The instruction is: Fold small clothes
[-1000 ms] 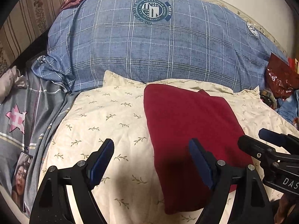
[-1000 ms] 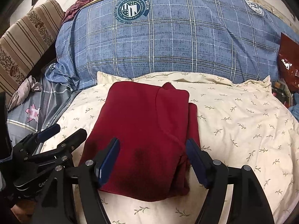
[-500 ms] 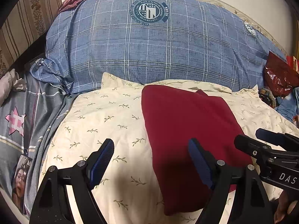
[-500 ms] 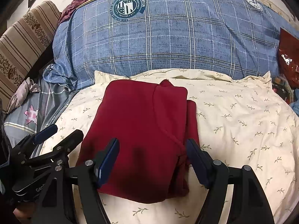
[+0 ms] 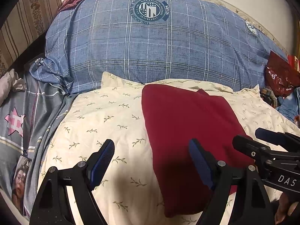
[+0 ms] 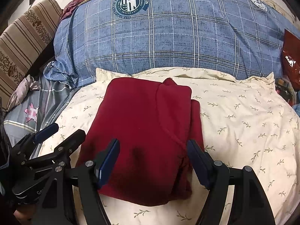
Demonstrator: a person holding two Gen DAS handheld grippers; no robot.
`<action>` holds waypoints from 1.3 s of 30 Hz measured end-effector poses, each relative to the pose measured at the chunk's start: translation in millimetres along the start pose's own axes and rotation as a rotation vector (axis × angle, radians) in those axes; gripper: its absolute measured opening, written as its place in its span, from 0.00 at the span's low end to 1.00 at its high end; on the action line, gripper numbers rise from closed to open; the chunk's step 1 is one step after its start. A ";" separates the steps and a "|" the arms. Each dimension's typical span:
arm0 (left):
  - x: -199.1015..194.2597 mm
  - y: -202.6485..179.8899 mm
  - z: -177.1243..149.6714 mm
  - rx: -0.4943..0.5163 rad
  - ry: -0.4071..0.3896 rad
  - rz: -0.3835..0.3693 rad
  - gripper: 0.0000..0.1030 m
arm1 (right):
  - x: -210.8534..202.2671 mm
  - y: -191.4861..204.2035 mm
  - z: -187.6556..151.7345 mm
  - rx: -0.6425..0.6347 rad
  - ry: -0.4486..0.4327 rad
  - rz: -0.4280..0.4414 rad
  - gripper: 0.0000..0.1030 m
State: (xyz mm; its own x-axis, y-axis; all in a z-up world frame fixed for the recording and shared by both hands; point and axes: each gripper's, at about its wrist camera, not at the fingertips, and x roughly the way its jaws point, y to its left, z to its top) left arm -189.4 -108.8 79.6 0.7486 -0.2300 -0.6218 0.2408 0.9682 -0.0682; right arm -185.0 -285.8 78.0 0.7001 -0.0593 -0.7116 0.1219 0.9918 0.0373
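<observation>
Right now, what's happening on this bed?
A person holds a two-finger gripper in each hand over a dark red garment that lies folded into a compact rectangle on a cream leaf-print pillow. Both the left gripper and the right gripper have their jaws wide open and grip nothing. A big blue plaid pillow sits behind. The fold looks essentially finished.

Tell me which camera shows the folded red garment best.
The right wrist view: the red garment lies centred there, its whole outline and the layered fold along its right side visible between the open right claw. The left wrist view shows it off to the right, partly covered by claw hardware.
</observation>
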 end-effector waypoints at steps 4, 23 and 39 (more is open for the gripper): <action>0.7 0.0 0.1 0.002 0.001 -0.001 0.78 | -0.9 0.8 2.2 -0.006 -0.005 -0.002 0.73; 1.7 -1.5 -1.2 0.006 0.003 0.001 0.78 | 2.3 3.9 1.4 -0.007 0.010 -0.004 0.73; 2.1 4.5 0.4 -0.029 0.006 -0.021 0.78 | 5.2 3.2 2.1 0.007 0.017 -0.001 0.73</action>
State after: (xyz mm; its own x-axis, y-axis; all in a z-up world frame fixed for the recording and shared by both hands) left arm -186.5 -104.9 78.3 0.7401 -0.2497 -0.6244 0.2380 0.9657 -0.1041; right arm -179.5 -283.2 75.9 0.6876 -0.0582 -0.7238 0.1273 0.9910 0.0413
